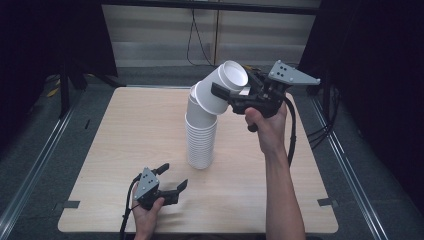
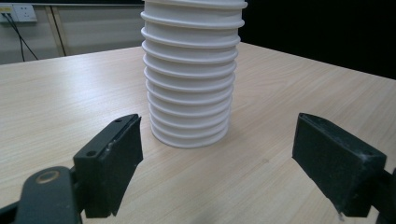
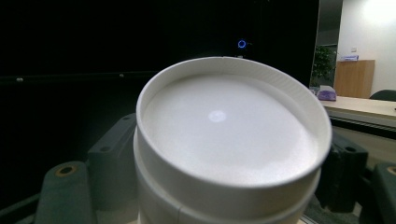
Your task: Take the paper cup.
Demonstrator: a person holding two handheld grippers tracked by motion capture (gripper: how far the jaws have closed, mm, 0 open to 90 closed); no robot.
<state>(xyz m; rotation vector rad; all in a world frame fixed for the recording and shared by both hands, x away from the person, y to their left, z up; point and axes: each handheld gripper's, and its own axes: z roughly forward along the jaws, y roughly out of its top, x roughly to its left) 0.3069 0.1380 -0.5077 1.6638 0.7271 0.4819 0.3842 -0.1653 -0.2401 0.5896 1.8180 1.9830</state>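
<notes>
A tall stack of upturned white paper cups point(image 1: 201, 142) stands at the middle of the wooden table point(image 1: 125, 130). My right gripper point(image 1: 235, 86) is shut on the top white cup point(image 1: 222, 87), which is tilted up and to the right. The cup's mouth end still meets the top of the stack. In the right gripper view, the cup's base point(image 3: 229, 126) sits between the fingers point(image 3: 109, 163), with a second rim just below it. My left gripper point(image 1: 174, 176) rests open near the front edge. It faces the stack point(image 2: 191, 70), and nothing sits between its pads point(image 2: 114, 156).
Dark curtains hang on both sides of the table. Metal floor rails point(image 1: 40, 160) run along its left and right. A cable hangs down the back wall point(image 1: 195, 40). A wall socket point(image 2: 18, 13) appears in the left gripper view.
</notes>
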